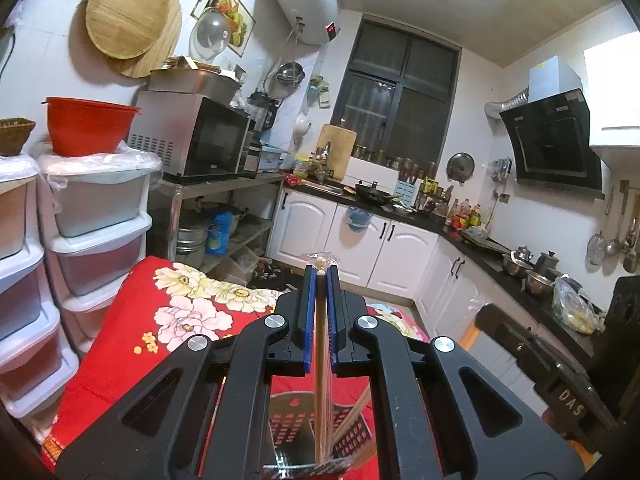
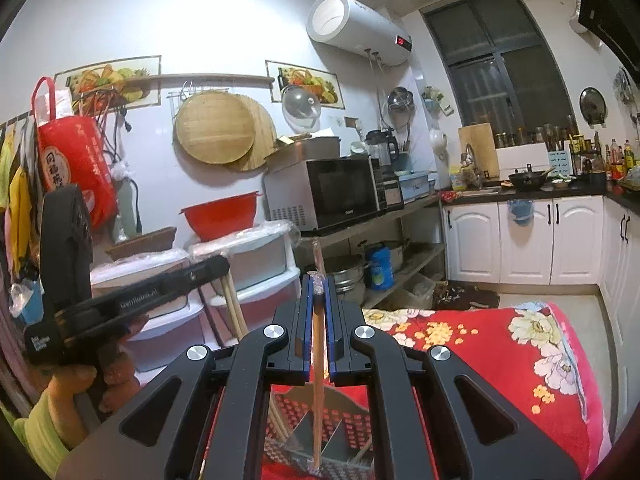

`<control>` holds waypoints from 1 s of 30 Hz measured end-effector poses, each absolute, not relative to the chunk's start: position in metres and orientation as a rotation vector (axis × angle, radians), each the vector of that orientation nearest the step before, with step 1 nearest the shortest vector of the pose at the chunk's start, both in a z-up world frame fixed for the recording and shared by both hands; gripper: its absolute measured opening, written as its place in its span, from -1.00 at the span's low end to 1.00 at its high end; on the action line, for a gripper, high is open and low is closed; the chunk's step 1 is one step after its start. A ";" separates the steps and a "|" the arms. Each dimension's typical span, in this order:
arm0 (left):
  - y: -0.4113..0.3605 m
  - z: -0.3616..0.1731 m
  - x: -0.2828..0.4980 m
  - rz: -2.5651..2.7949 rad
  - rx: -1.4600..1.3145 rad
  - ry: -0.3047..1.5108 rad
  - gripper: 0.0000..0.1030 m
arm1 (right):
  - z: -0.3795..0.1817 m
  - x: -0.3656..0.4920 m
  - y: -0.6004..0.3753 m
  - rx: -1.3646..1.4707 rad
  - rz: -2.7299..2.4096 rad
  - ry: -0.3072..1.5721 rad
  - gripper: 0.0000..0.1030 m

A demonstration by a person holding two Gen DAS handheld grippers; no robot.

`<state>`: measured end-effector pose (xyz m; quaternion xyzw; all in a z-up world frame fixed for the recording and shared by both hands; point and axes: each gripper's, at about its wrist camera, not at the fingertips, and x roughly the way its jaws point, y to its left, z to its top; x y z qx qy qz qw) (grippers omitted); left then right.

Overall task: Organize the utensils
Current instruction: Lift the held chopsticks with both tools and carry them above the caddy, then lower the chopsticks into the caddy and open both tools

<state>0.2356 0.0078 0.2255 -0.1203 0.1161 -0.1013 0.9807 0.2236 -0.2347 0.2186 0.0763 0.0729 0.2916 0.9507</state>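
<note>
Above the perforated utensil holder (image 1: pixel 352 432), both near-level grippers are clamped: left gripper (image 1: pixel 320 276) on wrapped chopsticks (image 1: pixel 321 360), right gripper (image 2: pixel 318 284) on 1 wrapped chopstick (image 2: pixel 317 380).

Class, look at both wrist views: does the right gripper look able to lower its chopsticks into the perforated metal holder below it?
Probably yes. The right gripper, shut on wrapped chopsticks, hangs directly above the holder; its divided compartments look mostly open, with nothing blocking between.

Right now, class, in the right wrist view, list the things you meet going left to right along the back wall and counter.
Red bag → round bamboo tray → microwave → kettle → wooden cutting board → black wok.
</note>
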 end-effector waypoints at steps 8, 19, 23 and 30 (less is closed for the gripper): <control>0.006 0.214 0.250 -0.149 -0.221 0.224 -0.98 | 0.213 0.239 -0.230 0.119 0.532 0.144 -0.89; 0.001 0.192 0.257 -0.127 -0.197 0.221 -0.98 | 0.187 0.254 -0.223 0.092 0.478 0.170 -0.89; 0.000 0.180 0.262 -0.125 -0.193 0.228 -0.97 | 0.175 0.256 -0.222 0.077 0.446 0.176 -0.89; -0.002 0.159 0.267 -0.132 -0.192 0.248 -0.98 | 0.159 0.257 -0.222 0.061 0.420 0.175 -0.89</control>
